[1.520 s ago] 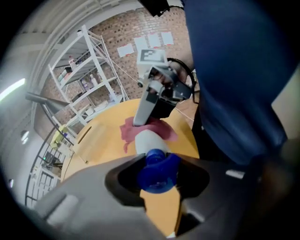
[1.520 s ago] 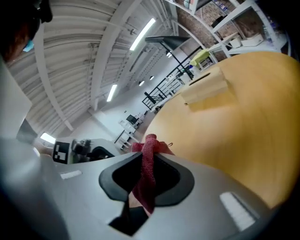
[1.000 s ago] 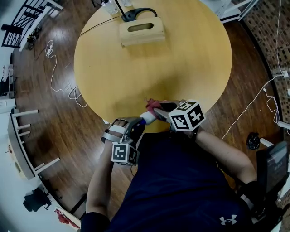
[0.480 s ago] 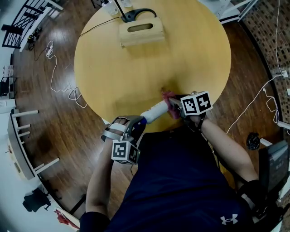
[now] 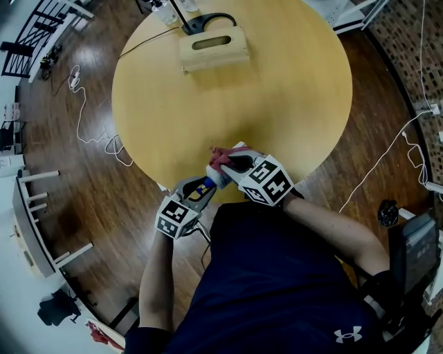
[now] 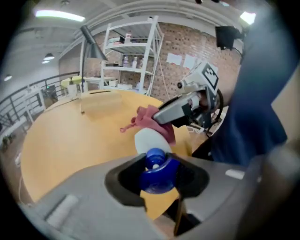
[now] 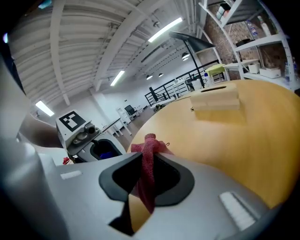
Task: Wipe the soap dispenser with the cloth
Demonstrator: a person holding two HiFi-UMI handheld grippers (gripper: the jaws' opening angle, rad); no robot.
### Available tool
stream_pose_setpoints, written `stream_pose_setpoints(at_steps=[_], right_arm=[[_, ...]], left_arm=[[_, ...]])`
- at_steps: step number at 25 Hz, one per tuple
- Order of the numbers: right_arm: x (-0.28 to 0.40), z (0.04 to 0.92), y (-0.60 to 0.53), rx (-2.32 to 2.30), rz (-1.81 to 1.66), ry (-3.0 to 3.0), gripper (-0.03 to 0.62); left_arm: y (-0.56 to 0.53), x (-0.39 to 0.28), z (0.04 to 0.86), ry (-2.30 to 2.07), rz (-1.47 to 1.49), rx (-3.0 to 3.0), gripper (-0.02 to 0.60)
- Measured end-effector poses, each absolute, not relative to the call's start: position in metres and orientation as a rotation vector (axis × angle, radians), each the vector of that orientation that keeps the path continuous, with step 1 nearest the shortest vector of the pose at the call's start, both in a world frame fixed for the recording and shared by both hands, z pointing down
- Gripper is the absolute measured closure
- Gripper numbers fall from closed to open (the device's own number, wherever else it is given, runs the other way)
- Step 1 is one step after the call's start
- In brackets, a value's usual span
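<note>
The soap dispenser (image 5: 214,178) is a white bottle with a blue pump cap. It is held lying over the near edge of the round wooden table (image 5: 277,90). My left gripper (image 5: 201,188) is shut on the blue cap (image 6: 157,169), and the white body (image 6: 149,139) points away from it. My right gripper (image 5: 225,166) is shut on a red cloth (image 5: 219,156) and presses it against the bottle's far part. In the right gripper view the red cloth (image 7: 148,164) hangs pinched between the jaws of the right gripper (image 7: 147,176). The left gripper (image 7: 89,136) sits just beyond it.
A wooden box (image 5: 213,47) with a slot stands at the table's far side, by a black lamp base (image 5: 208,21). Cables (image 5: 93,131) lie on the wooden floor at the left. A white shelf rack (image 6: 133,51) stands beyond the table. The person's torso is against the near edge.
The right gripper slid the cloth out toward the bottle's far end, then back left toward the cap. The left gripper rolled, turning the bottle, and sank a little.
</note>
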State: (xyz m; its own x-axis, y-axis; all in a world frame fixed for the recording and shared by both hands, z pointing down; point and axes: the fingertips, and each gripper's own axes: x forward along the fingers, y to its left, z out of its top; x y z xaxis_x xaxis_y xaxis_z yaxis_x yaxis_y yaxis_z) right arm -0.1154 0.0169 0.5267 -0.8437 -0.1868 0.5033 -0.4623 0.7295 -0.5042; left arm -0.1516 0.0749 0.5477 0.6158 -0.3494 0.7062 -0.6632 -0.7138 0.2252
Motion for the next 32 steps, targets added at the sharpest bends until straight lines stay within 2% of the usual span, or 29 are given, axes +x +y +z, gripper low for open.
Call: stream_pose_setpoints(at_steps=[7, 14, 20, 23, 32], right_arm=[[-0.054, 0.589, -0.036, 0.8, 1.009, -2.275, 0.525], [-0.059, 0.576, -0.023, 0.738, 1.05, -2.287, 0.523], [-0.031, 0.597, -0.017, 0.82, 1.149, -2.198, 0.523], [-0.029, 0.595, -0.019, 0.84, 1.195, -2.208, 0.523], [-0.009, 0.589, -0.028, 0.922, 1.315, -2.213, 0.523]], left_arm=[[0.081, -0.156, 0.556, -0.808, 0.602, 2.205, 0.442], [0.076, -0.16, 0.559, -0.802, 0.584, 2.173, 0.442], [0.075, -0.17, 0.564, -0.823, 0.606, 2.109, 0.423], [0.079, -0.17, 0.562, -0.795, 0.639, 2.107, 0.434], [0.041, -0.156, 0.503, -0.883, 0.631, 2.246, 0.44]])
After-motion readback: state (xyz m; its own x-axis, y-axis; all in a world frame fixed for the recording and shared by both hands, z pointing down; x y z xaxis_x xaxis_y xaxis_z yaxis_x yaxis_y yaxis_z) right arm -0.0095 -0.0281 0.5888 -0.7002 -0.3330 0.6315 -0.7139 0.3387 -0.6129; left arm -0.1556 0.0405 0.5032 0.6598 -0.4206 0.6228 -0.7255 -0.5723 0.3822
